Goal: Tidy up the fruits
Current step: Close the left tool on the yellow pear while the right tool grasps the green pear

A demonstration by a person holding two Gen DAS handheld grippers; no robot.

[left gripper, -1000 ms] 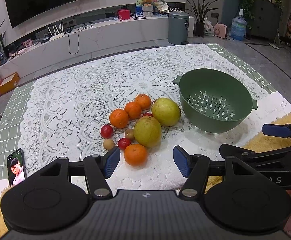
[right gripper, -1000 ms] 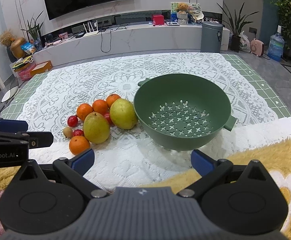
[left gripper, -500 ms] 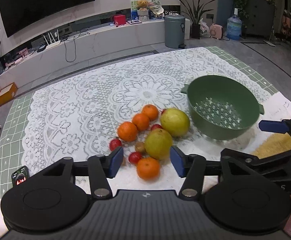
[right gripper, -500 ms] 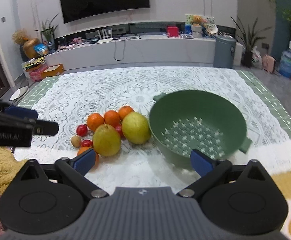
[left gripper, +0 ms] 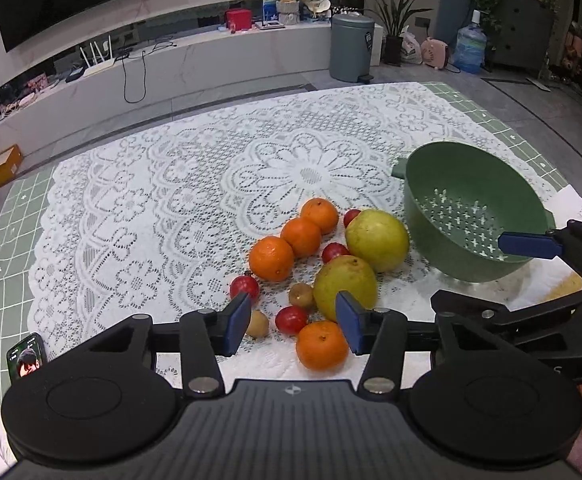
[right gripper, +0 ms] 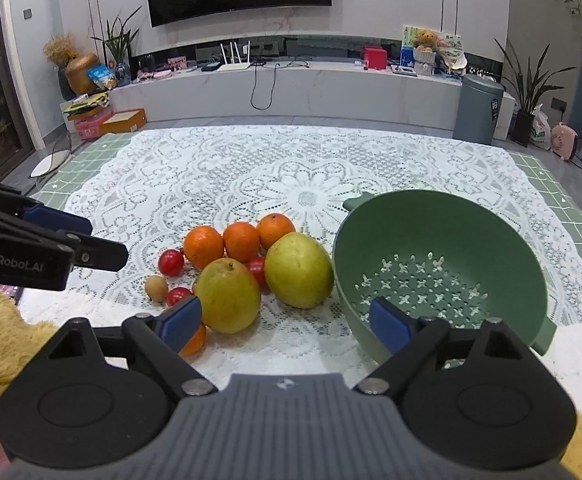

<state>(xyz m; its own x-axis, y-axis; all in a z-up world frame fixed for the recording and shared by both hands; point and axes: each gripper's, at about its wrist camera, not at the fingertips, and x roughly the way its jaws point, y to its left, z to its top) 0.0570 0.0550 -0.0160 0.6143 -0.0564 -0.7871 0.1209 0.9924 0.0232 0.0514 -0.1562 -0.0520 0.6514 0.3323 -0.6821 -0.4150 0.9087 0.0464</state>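
Your left gripper hangs at the near edge of a lace tablecloth, its blue pads spread with nothing pinched; between them, lower on the cloth, lie a red cherry tomato and the nearest orange, neither one touched. A small brown fruit sits just beside the left pad. Beyond these the rest of the pile waits in one cluster: three more oranges in a row, more small red tomatoes, and two large yellow-green pears side by side, the farther one just beside the green colander. To the right your right gripper is also spread and pinches nothing, its left pad in front of the near pear and orange, its right pad in front of the colander's front wall. Every fruit lies on the cloth and the colander holds nothing, so the sorting has not begun in any way the pictures show; all the pieces are left to move, and the near orange looks to be the first candidate. Against the view of a second ago, both cameras sit closer to the pile and a little lower, the fruit and colander filling more of each view. Both pairs of jaws have just been closing, the left markedly and the right slightly; nothing is gripped. A phone lies at the cloth's near left corner.
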